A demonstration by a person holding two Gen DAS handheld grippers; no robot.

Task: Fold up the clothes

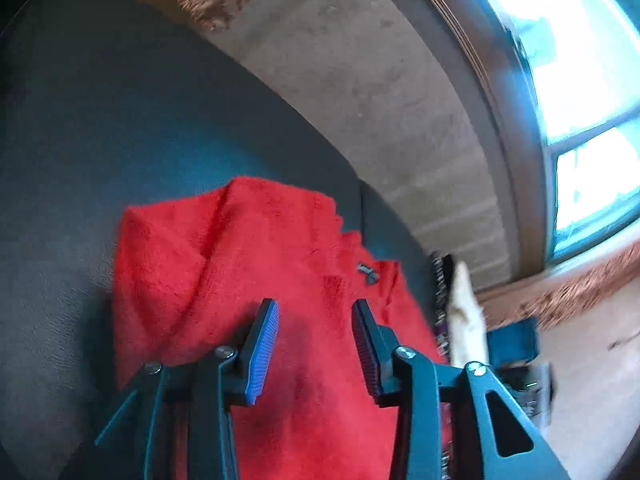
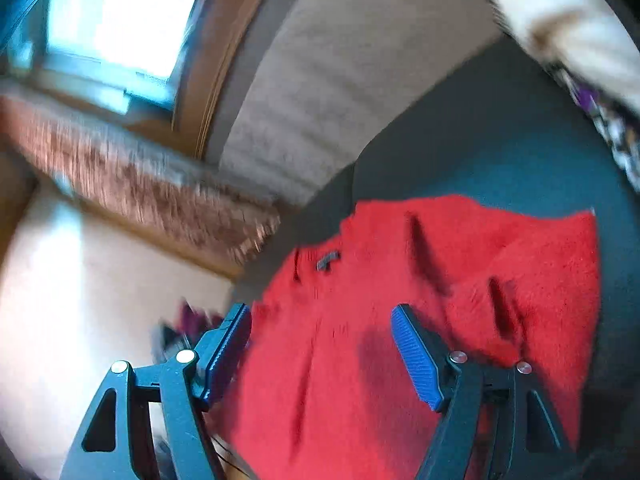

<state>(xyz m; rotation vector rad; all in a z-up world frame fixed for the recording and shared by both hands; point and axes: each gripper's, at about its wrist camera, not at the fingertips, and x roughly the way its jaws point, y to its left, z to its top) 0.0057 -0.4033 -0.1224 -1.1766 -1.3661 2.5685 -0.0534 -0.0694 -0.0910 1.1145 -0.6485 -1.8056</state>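
Dark grey-blue upholstery (image 1: 100,120) fills the left of the left wrist view, and on it we see the red fleece garment (image 1: 256,248) lying rumpled, a fold ridge in its upper part and a small grey label (image 1: 368,271) near its right edge. It runs from lower centre up the frame, straight ahead of both tools. Our left gripper (image 1: 315,346) hovers spread over it, gripping nothing; our right gripper (image 2: 322,354) is likewise spread, straddling the cloth's left edge. Neither looks clearly nearer.
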